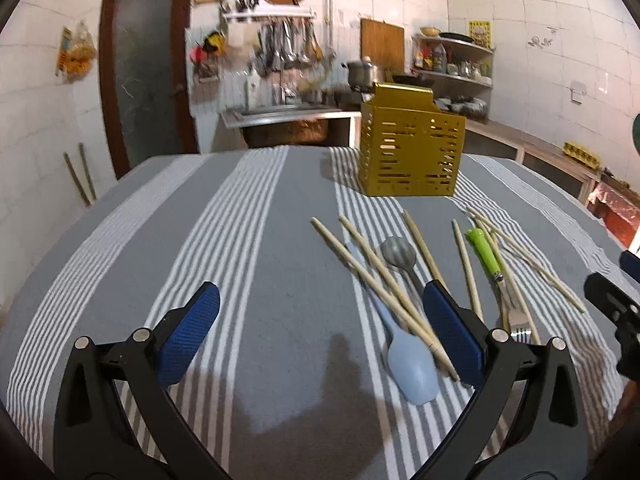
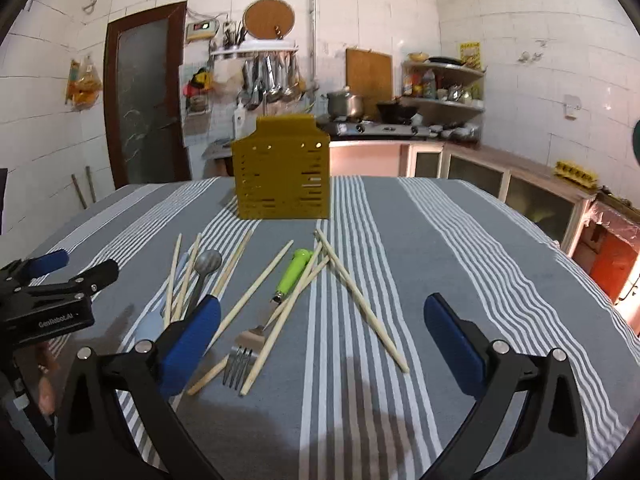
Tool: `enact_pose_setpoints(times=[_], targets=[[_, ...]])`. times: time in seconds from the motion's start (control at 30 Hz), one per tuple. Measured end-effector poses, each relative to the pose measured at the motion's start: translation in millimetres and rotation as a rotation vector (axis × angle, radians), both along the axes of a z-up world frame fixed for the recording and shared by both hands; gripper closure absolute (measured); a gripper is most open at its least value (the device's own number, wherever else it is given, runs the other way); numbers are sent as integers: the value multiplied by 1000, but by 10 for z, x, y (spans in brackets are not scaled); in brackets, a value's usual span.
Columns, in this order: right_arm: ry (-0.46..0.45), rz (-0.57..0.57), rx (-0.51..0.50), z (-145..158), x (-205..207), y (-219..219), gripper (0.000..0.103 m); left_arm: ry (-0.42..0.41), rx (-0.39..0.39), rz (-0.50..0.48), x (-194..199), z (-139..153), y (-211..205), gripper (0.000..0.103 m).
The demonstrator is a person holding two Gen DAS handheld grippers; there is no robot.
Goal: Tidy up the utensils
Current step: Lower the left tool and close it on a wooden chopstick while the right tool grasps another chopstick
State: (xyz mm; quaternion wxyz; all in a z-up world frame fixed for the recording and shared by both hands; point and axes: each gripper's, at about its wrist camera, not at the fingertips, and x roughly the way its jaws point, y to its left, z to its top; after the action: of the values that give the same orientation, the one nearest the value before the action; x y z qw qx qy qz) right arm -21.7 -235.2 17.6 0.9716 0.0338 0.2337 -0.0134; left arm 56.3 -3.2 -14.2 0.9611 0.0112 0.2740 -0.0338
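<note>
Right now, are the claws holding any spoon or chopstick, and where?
Nothing is held. The left claw and right claw are both open above the striped tablecloth.

We count one yellow slotted caddy [image 2: 281, 172] on the bench. In front of it lie one green-handled fork [image 2: 280, 296], one metal spoon [image 2: 206, 268], one pale blue spoon [image 1: 404, 354], and what look like nine wooden chopsticks [image 2: 360, 300], though their overlaps make that tally uncertain.
</note>
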Motion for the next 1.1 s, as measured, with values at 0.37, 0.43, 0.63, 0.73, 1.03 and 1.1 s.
enact_pose_setpoints(times=[0.37, 0.43, 0.63, 0.73, 1.03, 1.1], targets=[[130, -4, -94, 123, 1047, -210, 5, 136, 29, 23, 916, 107, -7, 5], [184, -9, -110, 14, 1265, -217, 9, 208, 13, 38, 1098, 22, 10, 9], [296, 17, -106, -227, 1598, -201, 21, 345, -48, 63, 1430, -176, 71, 20], [334, 29, -109, -333, 1671, -187, 30, 371, -39, 67, 1512, -249, 52, 20], [404, 35, -35, -418, 1864, -257, 57, 435, -45, 39, 1703, -375, -45, 34], [409, 34, -50, -413, 1898, -232, 65, 447, -42, 17, 1734, -368, -81, 47]])
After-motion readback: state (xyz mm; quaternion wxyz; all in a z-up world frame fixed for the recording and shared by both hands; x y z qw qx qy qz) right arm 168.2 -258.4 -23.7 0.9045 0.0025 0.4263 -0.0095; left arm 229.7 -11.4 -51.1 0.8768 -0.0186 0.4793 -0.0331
